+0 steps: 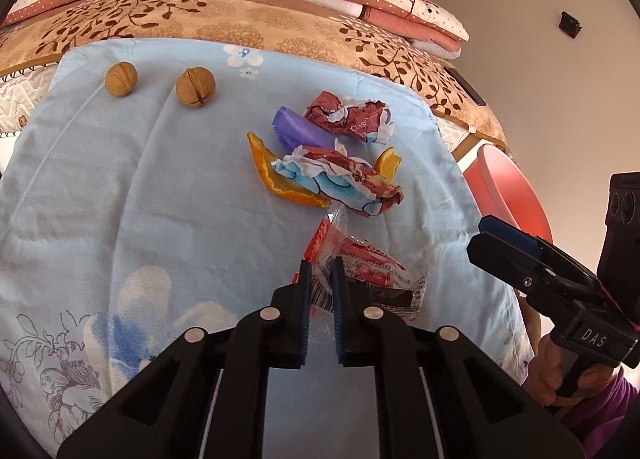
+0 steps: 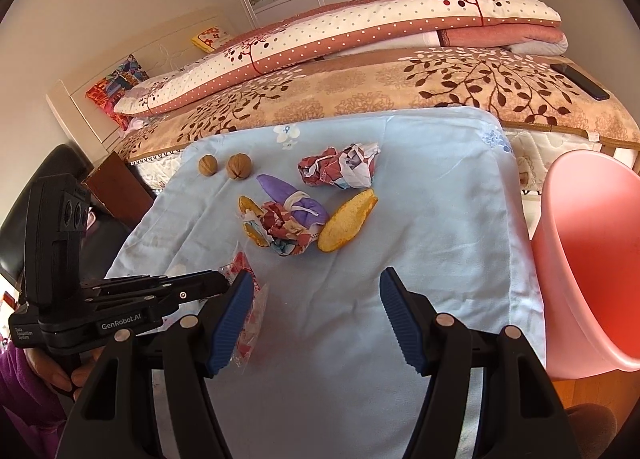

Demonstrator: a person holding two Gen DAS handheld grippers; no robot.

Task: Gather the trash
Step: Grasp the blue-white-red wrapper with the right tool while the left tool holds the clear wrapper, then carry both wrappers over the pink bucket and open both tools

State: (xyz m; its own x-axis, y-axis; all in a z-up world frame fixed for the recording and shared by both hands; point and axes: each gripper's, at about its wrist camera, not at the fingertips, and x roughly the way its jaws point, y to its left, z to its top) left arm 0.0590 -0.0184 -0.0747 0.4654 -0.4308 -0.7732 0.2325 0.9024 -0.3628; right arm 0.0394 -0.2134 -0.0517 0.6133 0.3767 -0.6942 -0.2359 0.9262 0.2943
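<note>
My left gripper [image 1: 321, 264] pinches a crinkled red-and-clear plastic wrapper [image 1: 360, 259] on the pale blue cloth [image 1: 140, 179]; my right gripper [image 2: 316, 279] gapes wide, empty.

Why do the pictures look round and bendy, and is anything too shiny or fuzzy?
Both views use fisheye lenses, so the corners go black and straight edges bow. In the left wrist view the clear red wrapper shows small glints of glare. In the right wrist view the pink bin glows in bright daylight, and the walnuts stay sharp; shadows are soft in both.
</note>
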